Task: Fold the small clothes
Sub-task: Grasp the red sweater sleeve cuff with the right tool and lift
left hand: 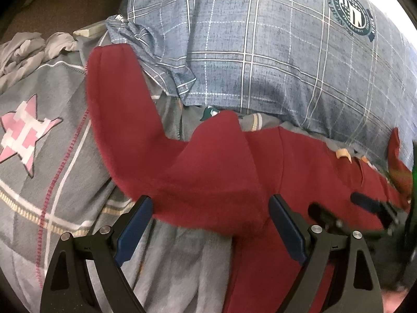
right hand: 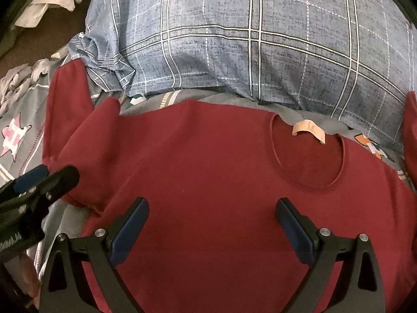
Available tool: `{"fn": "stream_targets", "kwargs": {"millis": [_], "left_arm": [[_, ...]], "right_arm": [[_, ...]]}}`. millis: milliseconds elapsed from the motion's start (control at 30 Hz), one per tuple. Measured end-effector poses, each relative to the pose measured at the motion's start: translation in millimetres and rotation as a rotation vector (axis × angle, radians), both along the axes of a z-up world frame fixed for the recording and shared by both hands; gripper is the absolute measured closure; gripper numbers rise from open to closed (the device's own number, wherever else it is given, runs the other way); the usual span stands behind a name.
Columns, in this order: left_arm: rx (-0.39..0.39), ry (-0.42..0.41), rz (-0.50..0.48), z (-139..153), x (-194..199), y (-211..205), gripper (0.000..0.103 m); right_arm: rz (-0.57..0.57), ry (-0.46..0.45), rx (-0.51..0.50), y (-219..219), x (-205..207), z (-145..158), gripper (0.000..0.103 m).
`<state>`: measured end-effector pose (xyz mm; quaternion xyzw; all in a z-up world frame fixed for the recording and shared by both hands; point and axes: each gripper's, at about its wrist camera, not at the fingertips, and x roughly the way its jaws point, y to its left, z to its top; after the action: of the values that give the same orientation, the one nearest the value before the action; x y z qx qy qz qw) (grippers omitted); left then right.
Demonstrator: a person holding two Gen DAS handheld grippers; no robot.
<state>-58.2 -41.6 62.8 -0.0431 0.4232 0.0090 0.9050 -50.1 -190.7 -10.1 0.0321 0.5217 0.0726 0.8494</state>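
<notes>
The red shirt (right hand: pixel 208 172) lies spread out on the bed, front up, right under and ahead of the right tongs (right hand: pixel 212 208). These tongs are spread wide and pinch nothing; the red cloth shows in the gap between the two blue pads (right hand: pixel 130 229).

The left tongs (left hand: pixel 211 208) are spread wide too, with nothing pinched. Just ahead of them one sleeve (left hand: pixel 122 120) is bunched up and folded over, then runs away to the far left. Below these tongs a grey blanket (left hand: pixel 177 268) shows beside the red cloth.

The shirt looks soft, light and floppy. It will likely bend and sag when lifted, and it will not break. It looks a bit fuzzy, so it should not slip out of the pads. A thin edge is a good place to pinch: the sleeve end, the shoulder seam or the bottom hem. A pinch in the middle may grab both layers and make a lump.

A little farther from the right tongs is the round neck hole (right hand: pixel 310 159) with a small tan tag (right hand: pixel 308 131) at its far edge. The other sleeve (right hand: pixel 410 120) peeks in at the far right edge.

Past the shirt lies a big blue checked pillow (right hand: pixel 247 39), close to the collar. Far to the left of the left tongs the grey cover has a pink star (left hand: pixel 24 135), and pale crumpled clothes (left hand: pixel 23 49) lie beyond it.
</notes>
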Motion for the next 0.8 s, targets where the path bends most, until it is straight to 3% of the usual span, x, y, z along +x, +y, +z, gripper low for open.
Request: {"fn": "stream_targets", "kwargs": {"millis": [167, 333, 467, 567, 667, 800], "left_arm": [[0.03, 0.055, 0.04, -5.8, -14.7, 16.7, 0.015], [0.007, 0.031, 0.117, 4.4, -18.3, 38.1, 0.015], [0.007, 0.035, 0.148, 5.7, -21.2, 46.4, 0.016], [0.038, -0.021, 0.186, 15.7, -28.5, 52.5, 0.016], [0.127, -0.02, 0.212, 14.8, -28.1, 53.8, 0.016], [0.087, 0.03, 0.236, 6.6, -23.9, 61.5, 0.016]], "right_arm": [[0.04, -0.02, -0.011, 9.3, 9.3, 10.5, 0.007], [0.157, -0.047, 0.019, 42.4, 35.0, 26.0, 0.017], [0.26, -0.082, 0.047, 74.2, 63.5, 41.5, 0.018], [0.347, -0.086, 0.154, 108.6, 91.2, 54.1, 0.018], [0.421, -0.098, 0.239, 150.4, 114.1, 63.8, 0.022], [0.54, -0.12, 0.288, 211.5, 136.7, 71.2, 0.035]]}}
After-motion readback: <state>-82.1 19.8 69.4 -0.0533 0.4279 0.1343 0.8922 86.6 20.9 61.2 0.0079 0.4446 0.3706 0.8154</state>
